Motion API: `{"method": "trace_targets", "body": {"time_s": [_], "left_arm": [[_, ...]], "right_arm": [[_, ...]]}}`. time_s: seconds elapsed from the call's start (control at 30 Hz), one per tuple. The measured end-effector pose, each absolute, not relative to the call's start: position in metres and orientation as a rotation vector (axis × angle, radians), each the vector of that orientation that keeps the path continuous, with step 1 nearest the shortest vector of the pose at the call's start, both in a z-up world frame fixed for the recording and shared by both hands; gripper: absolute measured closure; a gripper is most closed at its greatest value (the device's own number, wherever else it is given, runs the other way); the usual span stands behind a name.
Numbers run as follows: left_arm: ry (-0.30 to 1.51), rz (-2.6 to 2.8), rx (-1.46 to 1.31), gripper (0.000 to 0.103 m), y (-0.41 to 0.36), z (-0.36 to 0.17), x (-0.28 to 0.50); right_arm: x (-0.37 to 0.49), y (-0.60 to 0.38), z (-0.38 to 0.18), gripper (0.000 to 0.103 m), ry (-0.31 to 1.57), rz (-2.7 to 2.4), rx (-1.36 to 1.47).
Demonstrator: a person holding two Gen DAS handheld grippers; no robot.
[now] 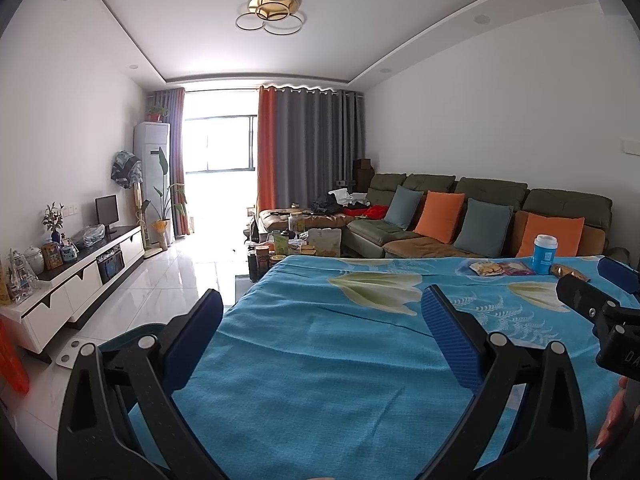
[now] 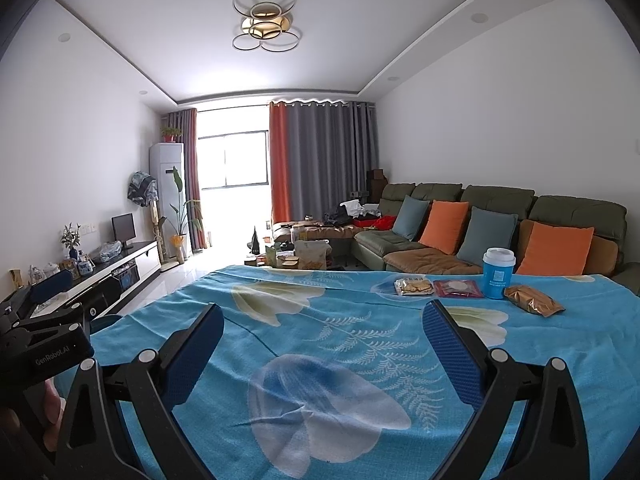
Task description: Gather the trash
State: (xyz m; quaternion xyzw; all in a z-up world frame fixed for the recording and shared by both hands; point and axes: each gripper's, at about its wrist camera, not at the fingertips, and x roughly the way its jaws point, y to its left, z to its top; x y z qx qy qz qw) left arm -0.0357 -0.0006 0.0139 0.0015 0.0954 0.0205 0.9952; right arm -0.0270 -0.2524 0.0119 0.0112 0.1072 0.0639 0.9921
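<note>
Ahead, blue cup, white lid, upright; crinkled gold wrapper just beside.

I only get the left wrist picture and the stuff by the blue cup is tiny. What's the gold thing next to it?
Observer: In the right wrist view it is a golden-brown crinkly snack packet lying flat on the blue tablecloth, just right of the blue cup.
Operator: Is the cup touching it?
Observer: Its near end lies right beside the cup's base; I cannot tell if they touch.
Operator: What's on the cup's other side?
Observer: A dark red flat packet, then a clear packet of biscuits further left.
Operator: Is the right gripper holding anything?
Observer: No, the right gripper has its jaws wide apart with only cloth between them.
</note>
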Motion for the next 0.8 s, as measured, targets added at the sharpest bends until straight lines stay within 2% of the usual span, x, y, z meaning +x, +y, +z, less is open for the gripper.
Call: {"method": "trace_targets", "body": {"time_s": [0.8], "left_arm": [[0.194,0.047,0.006,0.006,0.0005,0.0126,-0.035]], "right_arm": [[-0.0271,-0.2522,0.012,0.007,0.213,0.128,0.025]]}}
